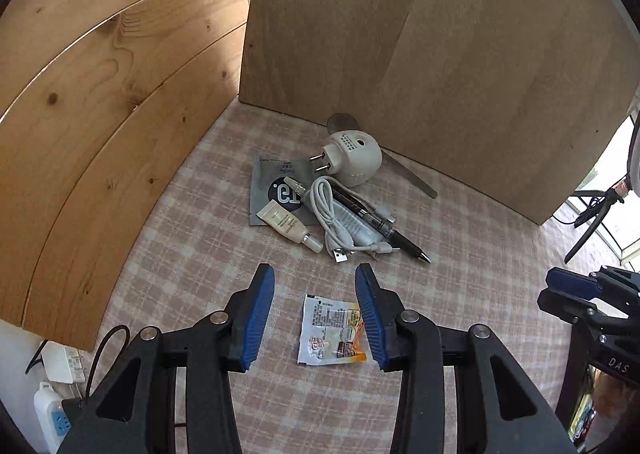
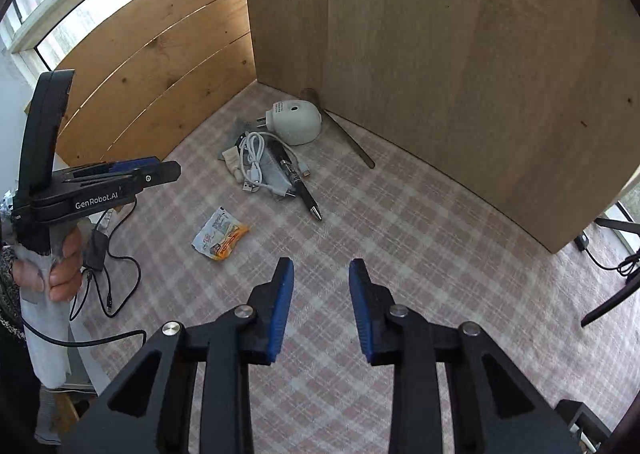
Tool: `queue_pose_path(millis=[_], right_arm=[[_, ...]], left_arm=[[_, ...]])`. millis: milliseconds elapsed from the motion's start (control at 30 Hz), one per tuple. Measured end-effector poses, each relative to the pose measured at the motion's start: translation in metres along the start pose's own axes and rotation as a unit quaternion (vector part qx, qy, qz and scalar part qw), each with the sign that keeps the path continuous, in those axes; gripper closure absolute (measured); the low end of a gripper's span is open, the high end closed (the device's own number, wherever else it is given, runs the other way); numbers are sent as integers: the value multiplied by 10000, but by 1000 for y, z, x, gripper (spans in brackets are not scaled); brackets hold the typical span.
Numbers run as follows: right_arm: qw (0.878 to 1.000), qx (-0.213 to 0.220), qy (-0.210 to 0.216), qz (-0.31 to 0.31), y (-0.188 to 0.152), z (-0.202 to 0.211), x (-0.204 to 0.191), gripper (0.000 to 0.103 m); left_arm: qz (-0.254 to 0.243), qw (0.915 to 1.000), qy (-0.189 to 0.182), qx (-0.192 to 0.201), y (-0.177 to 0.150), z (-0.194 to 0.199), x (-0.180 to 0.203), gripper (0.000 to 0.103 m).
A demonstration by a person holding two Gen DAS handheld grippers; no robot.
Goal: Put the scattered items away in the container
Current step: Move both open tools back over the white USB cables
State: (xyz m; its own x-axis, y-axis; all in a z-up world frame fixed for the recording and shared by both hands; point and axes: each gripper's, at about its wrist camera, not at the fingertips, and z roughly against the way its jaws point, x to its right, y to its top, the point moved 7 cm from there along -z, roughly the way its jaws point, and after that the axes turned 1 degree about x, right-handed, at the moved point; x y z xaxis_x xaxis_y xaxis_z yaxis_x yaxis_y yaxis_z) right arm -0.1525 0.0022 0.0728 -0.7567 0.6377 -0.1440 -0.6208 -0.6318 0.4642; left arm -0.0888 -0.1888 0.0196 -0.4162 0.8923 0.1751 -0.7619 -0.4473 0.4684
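Sachet (image 1: 330, 330), crinkled, orange-printed, perhaps torn, lies flat; left gripper (image 1: 315, 318) and right gripper (image 2: 321, 310) gape empty.

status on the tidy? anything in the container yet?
Done: nothing visible; no container shows in either view. In hand: nothing; left gripper hangs open above the sachet, right gripper open over bare cloth. Left: sachet plus the pile: plug-in device, white cable, pen, small tube.

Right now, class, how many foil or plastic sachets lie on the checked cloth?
2: a grey sachet under the pile by the plug-in device, and a white-orange sachet alone nearer the camera. Others may be hidden.
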Motion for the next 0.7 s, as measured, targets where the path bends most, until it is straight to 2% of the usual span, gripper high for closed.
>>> queue_pose_path(millis=[200, 333, 500, 567, 700], right_arm=[[9989, -356, 137, 262, 26, -71, -6, 75], [9982, -466, 227, 287, 35, -102, -6, 76], [9976, -515, 323, 319, 42, -122, -6, 76], [9979, -494, 331, 270, 44, -124, -4, 76], [9968, -458, 577, 298, 45, -122, -9, 76]], left_arm=[[-110, 9997, 99, -217, 13, -50, 2, 64], [-84, 9994, 146, -300, 21, -72, 3, 64], [-17, 9992, 137, -372, 28, -86, 1, 64], [12, 9994, 27, -342, 28, -85, 0, 64], [-54, 9992, 16, -389, 24, -86, -1, 64]])
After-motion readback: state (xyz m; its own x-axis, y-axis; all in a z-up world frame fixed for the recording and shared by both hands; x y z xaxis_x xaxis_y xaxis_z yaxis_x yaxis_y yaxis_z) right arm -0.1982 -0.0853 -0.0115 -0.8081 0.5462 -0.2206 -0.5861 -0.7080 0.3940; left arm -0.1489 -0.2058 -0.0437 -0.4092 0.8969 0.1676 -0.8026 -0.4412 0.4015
